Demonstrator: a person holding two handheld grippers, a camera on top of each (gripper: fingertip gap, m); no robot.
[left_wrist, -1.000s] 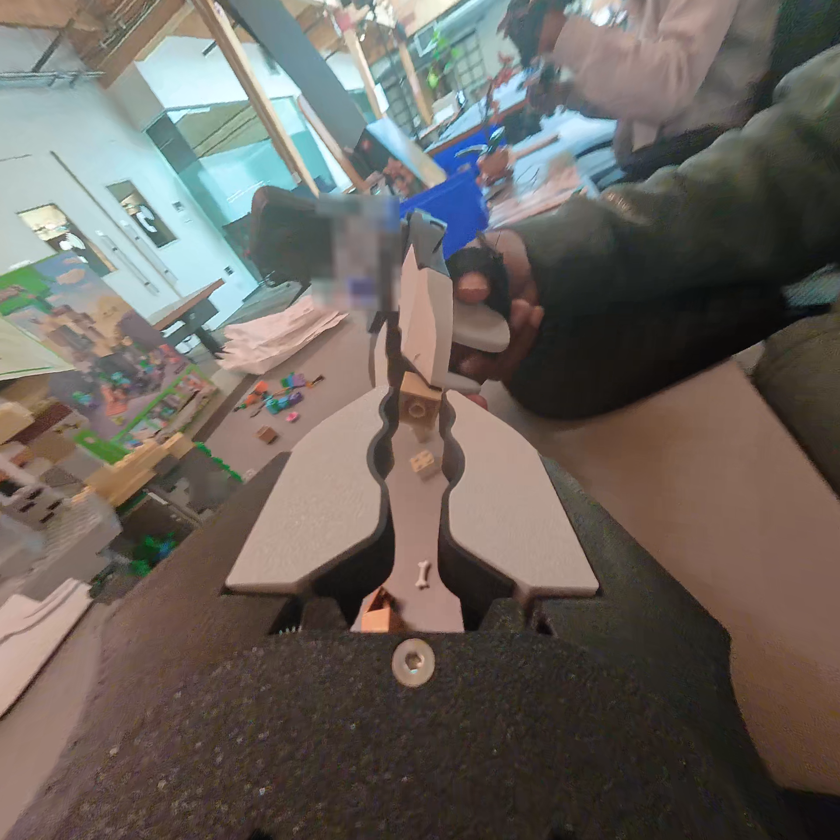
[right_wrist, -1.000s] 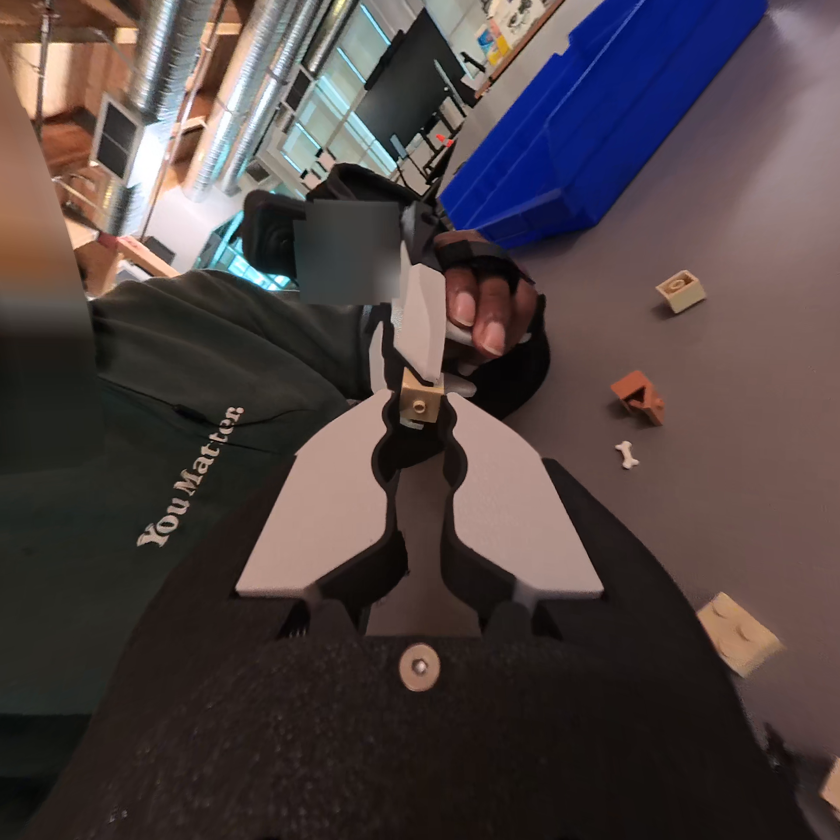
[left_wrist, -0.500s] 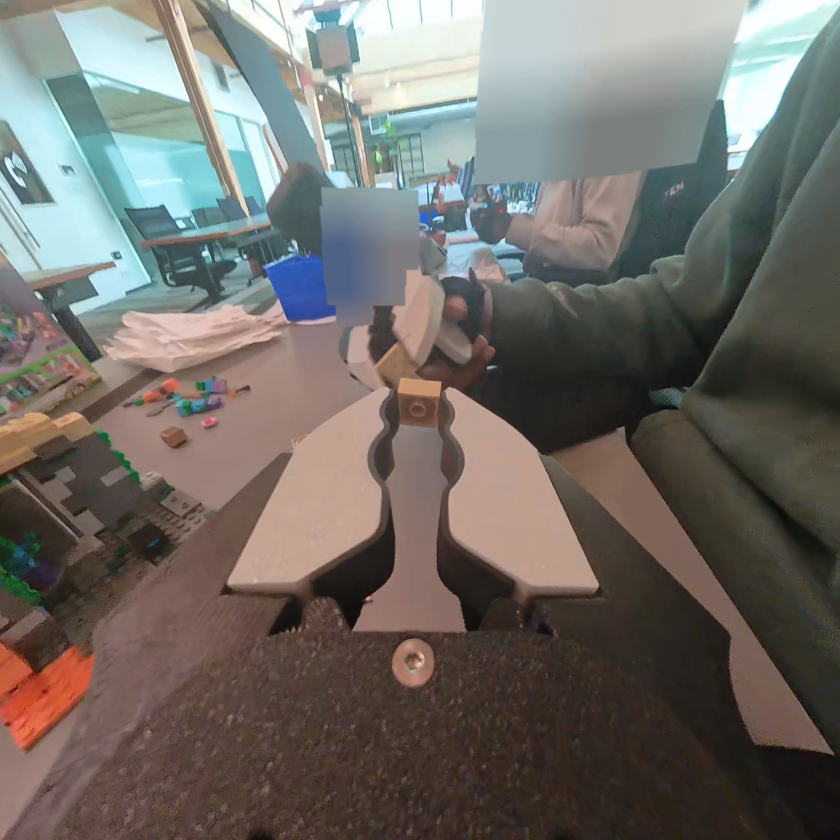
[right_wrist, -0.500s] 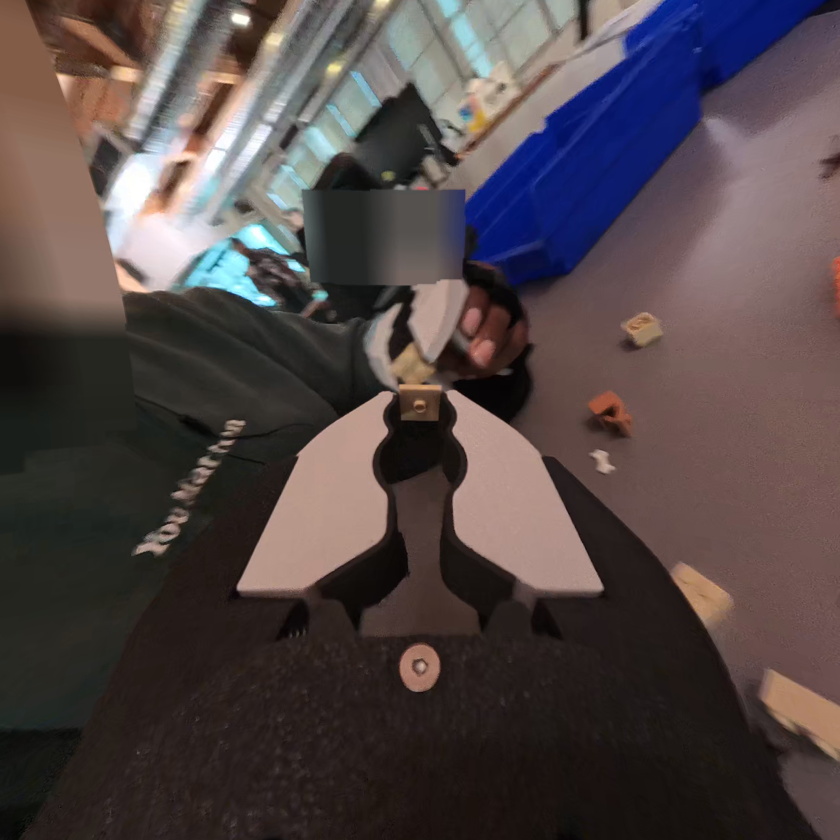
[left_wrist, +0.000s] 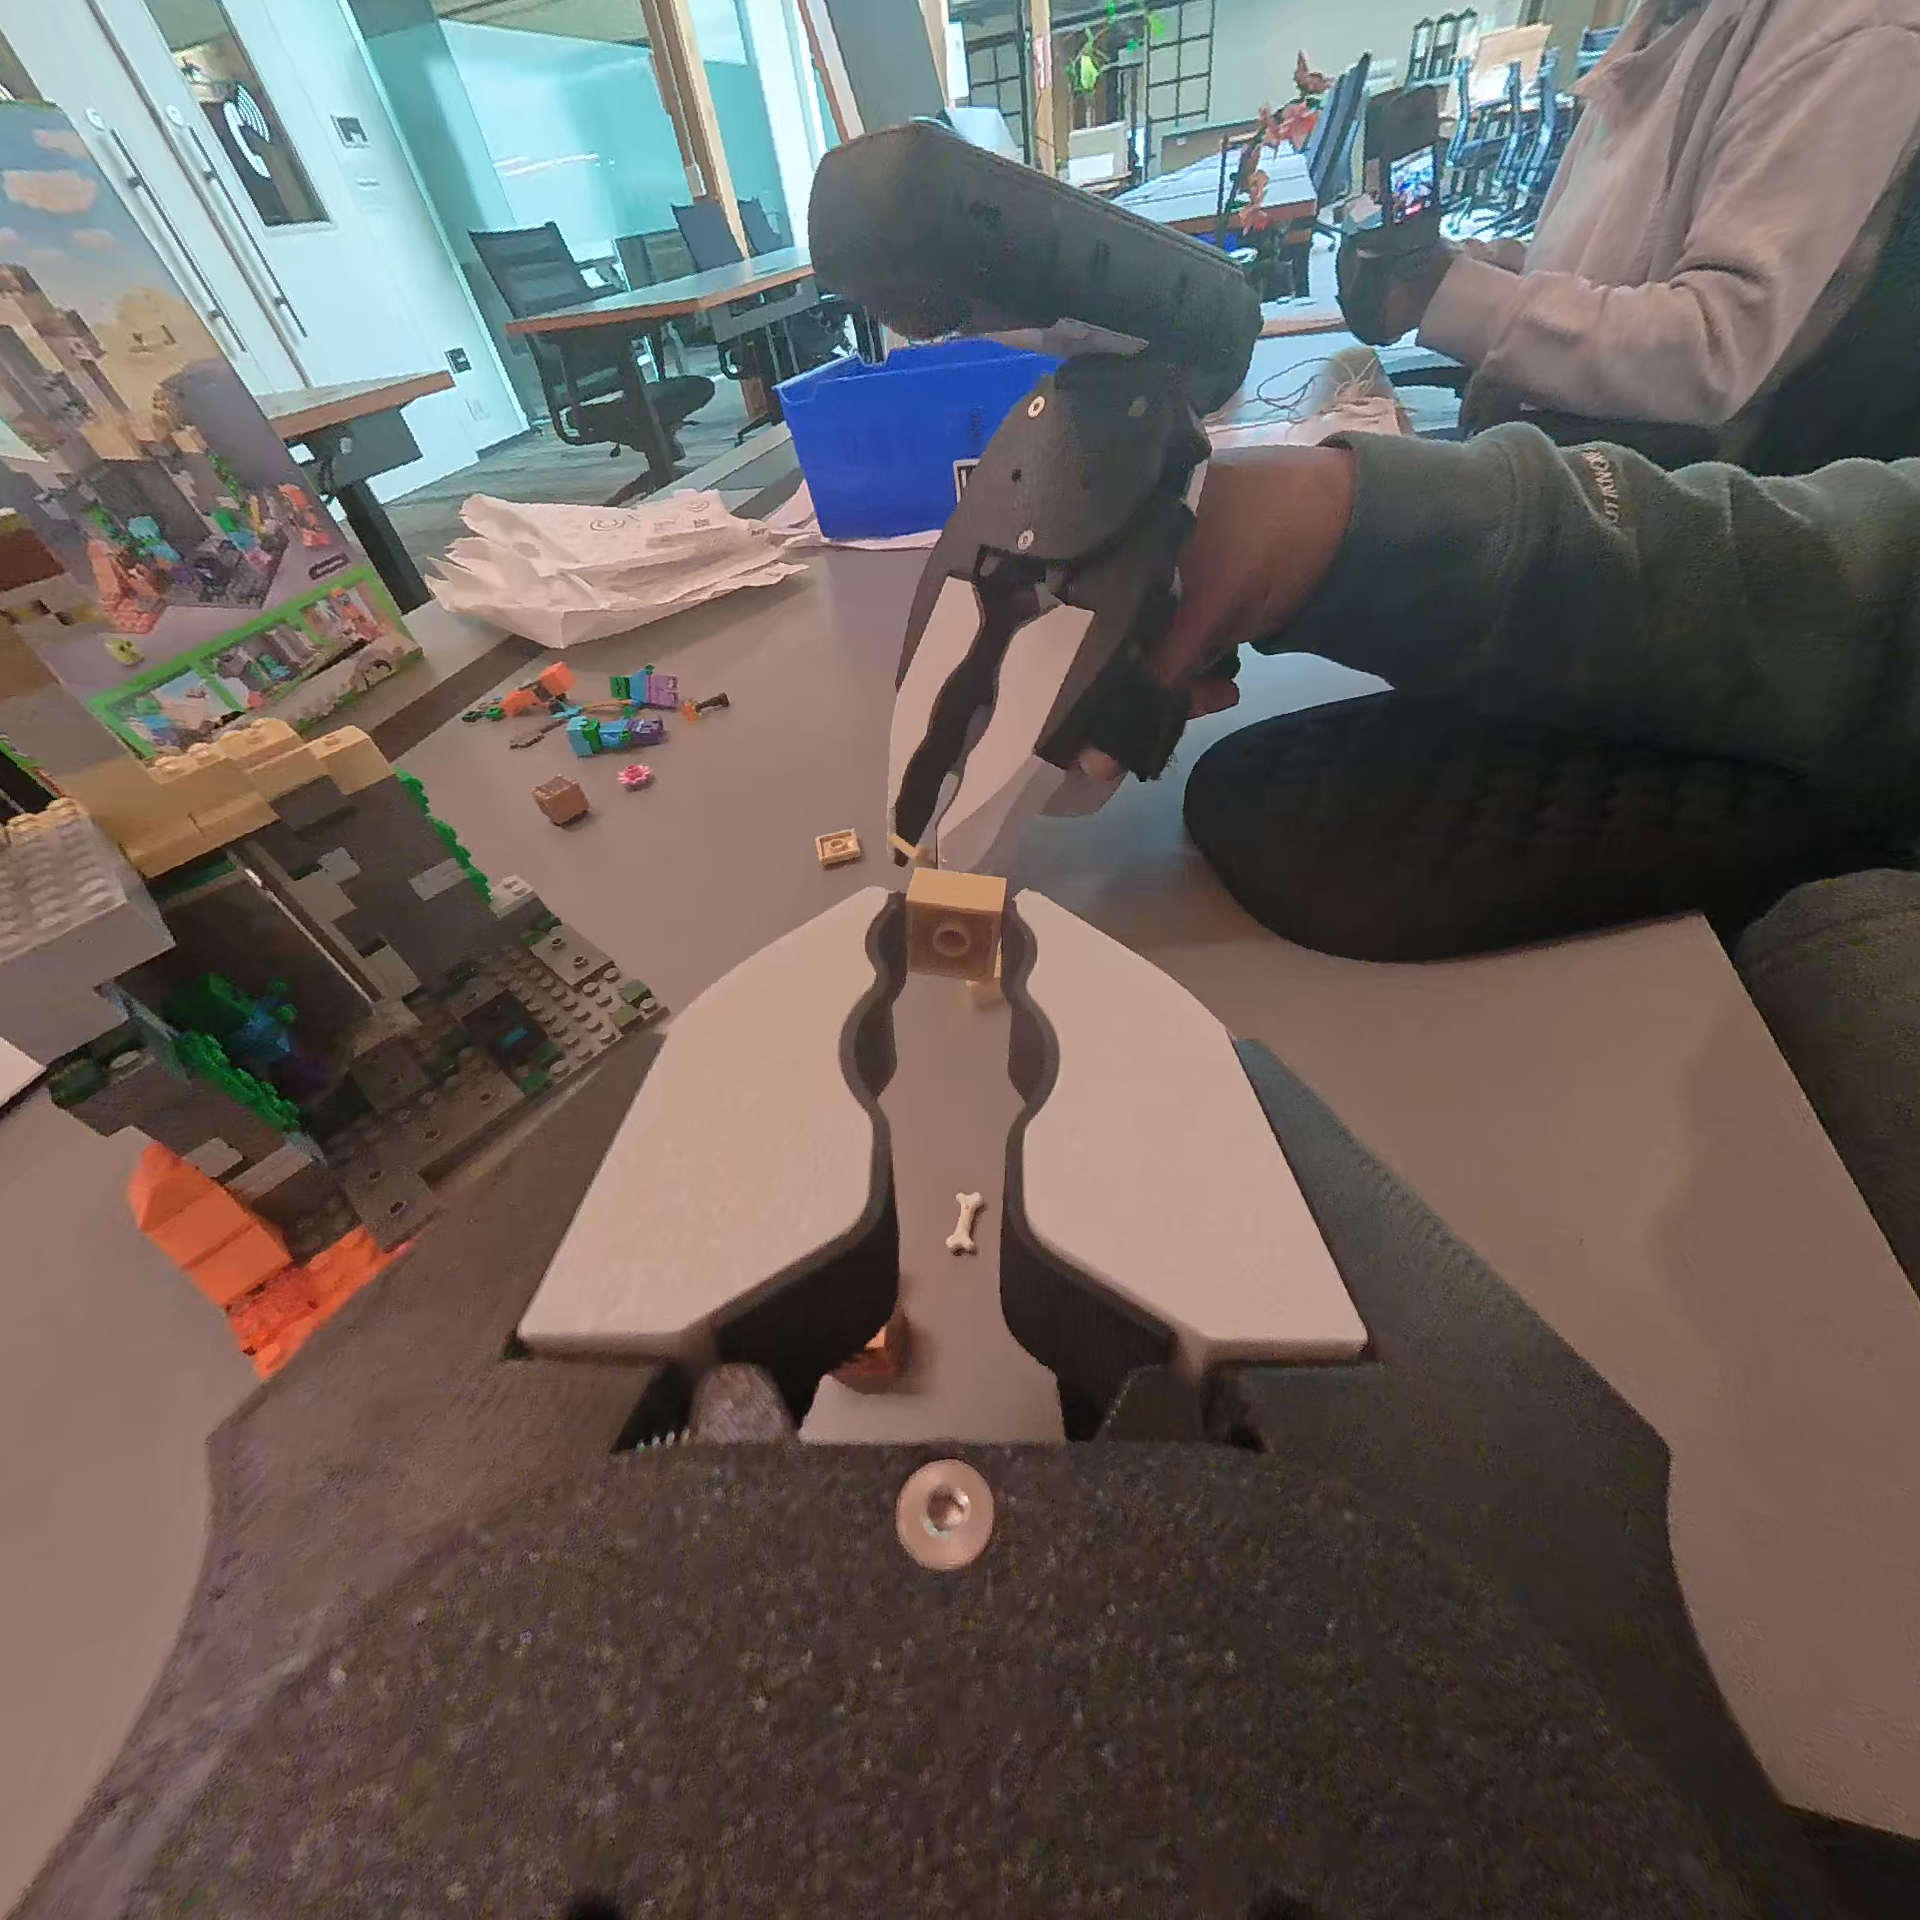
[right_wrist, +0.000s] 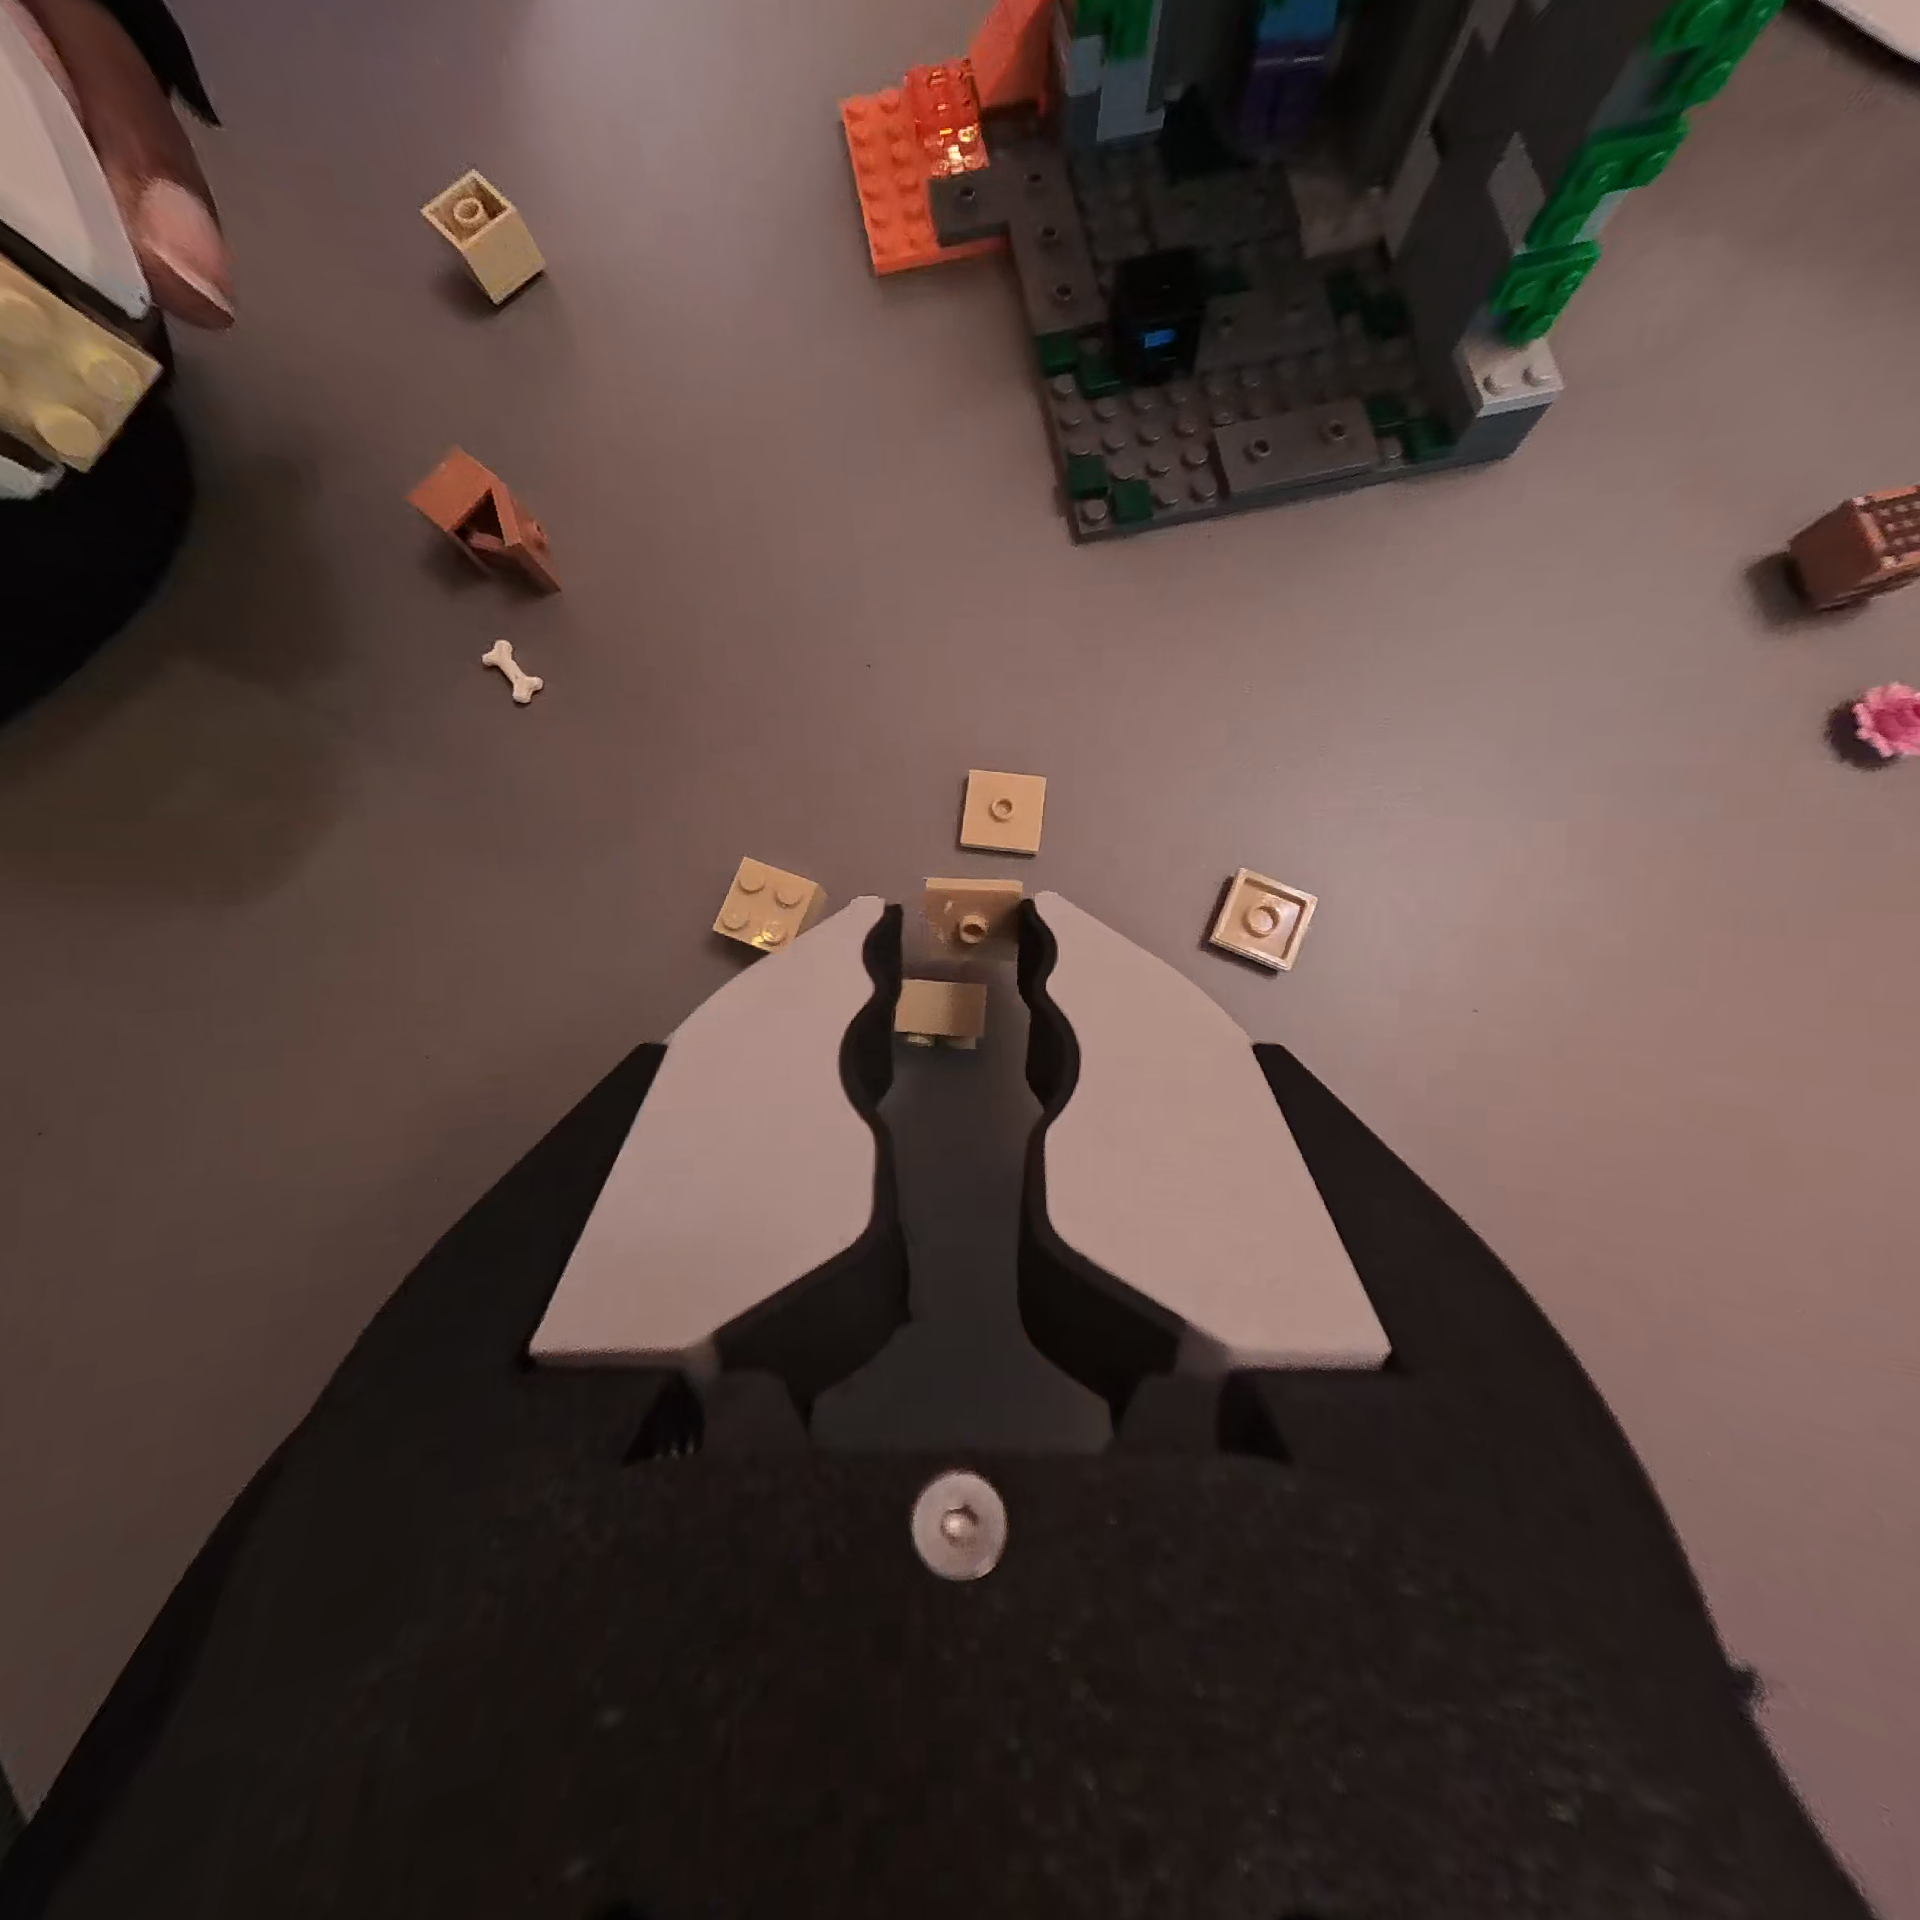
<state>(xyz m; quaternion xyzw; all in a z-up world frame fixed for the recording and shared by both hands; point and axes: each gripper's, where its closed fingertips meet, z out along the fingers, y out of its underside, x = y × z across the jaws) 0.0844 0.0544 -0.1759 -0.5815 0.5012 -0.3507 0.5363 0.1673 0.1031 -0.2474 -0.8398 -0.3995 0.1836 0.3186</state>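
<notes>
My left gripper (left_wrist: 954, 920) is shut on a tan square brick (left_wrist: 954, 935), held above the grey table (left_wrist: 1455, 1143). That brick also shows at the left edge of the right wrist view (right_wrist: 57, 379). My right gripper (right_wrist: 971, 914) points down at the table and is shut on a small tan one-stud plate (right_wrist: 971, 925). In the left wrist view the right gripper (left_wrist: 920, 847) hangs just beyond my left fingertips, tips close to the table. A tan piece (right_wrist: 940, 1013) lies under the right gripper's fingers.
Tan plates (right_wrist: 1001, 812) (right_wrist: 1262, 920) (right_wrist: 767, 904) lie around the right tips. A tan slope brick (right_wrist: 483, 234), brown piece (right_wrist: 483, 517) and white bone (right_wrist: 512, 671) lie left. A grey, green and orange brick build (right_wrist: 1299, 260) stands beyond. A blue bin (left_wrist: 894, 436) and toy box (left_wrist: 156, 468) stand farther off. The tips of one gripper are about 12 cm away from the tips of the other.
The two grippers were tip to tip with the tan pieces together. They have parted: the right swung down over the table with the plate, the left keeps the brick.
</notes>
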